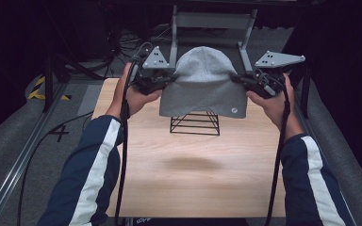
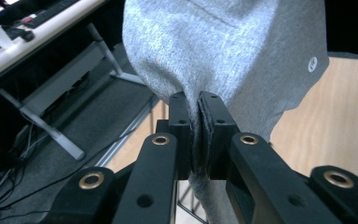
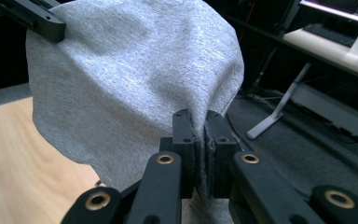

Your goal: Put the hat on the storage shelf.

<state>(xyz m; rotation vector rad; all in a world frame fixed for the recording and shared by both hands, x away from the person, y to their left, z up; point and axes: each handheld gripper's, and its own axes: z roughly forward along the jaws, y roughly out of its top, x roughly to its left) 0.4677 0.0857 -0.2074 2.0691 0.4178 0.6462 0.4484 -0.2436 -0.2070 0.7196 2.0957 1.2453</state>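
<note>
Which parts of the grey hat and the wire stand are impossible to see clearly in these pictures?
- Small round logo on the grey hat: too small to read in the high view.
- Top of the black wire stand: the hat hangs in front of it in the high view.
- Hat fabric inside each grip: covered by the left gripper and the right gripper.

Overhead light brightens the table (image 1: 198,179) against dark surroundings, a soft shadow mid-table; images slightly soft.
</note>
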